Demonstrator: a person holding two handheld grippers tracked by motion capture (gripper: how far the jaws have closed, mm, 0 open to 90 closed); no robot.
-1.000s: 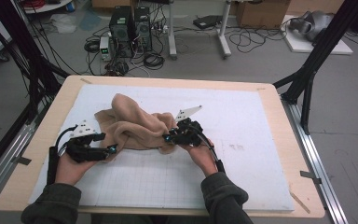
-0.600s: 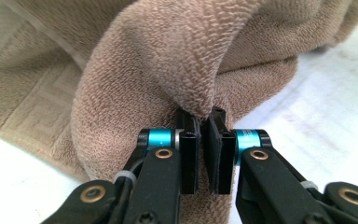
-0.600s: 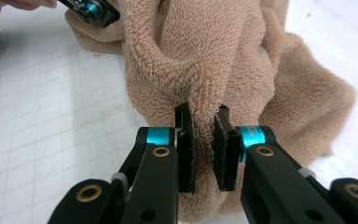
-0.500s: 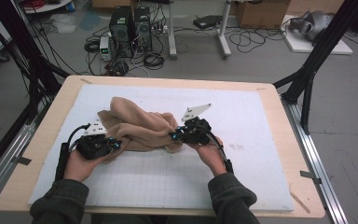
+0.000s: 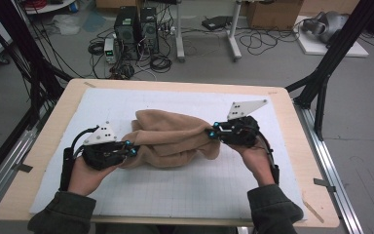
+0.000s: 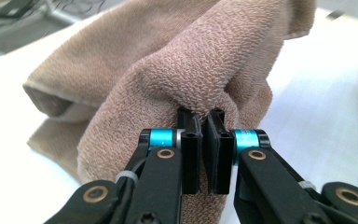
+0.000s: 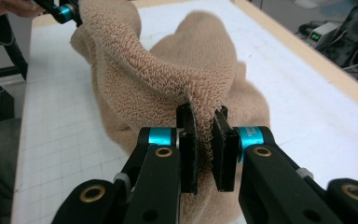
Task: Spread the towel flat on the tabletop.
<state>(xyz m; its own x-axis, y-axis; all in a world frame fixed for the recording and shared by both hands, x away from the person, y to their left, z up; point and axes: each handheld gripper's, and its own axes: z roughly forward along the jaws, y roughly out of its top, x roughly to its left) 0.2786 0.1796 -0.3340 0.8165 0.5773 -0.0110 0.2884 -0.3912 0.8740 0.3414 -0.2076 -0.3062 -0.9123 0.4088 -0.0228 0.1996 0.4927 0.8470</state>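
Both tools clamped on towel point(image 5: 173, 139) edges: left tool point(image 5: 130, 149), right tool point(image 5: 213, 132). Soft, light, floppy; grip corners.

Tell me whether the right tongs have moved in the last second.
Yes. The right tongs, shut on the towel, have moved toward the table's right edge and slightly farther from the person.

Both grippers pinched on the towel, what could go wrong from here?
1. The left gripper pinches just a thin fold of the towel; a pull might slip it free.
2. The right gripper also holds a narrow edge, so it could let go too.
3. The towel sags bunched between them and may drag on the table.
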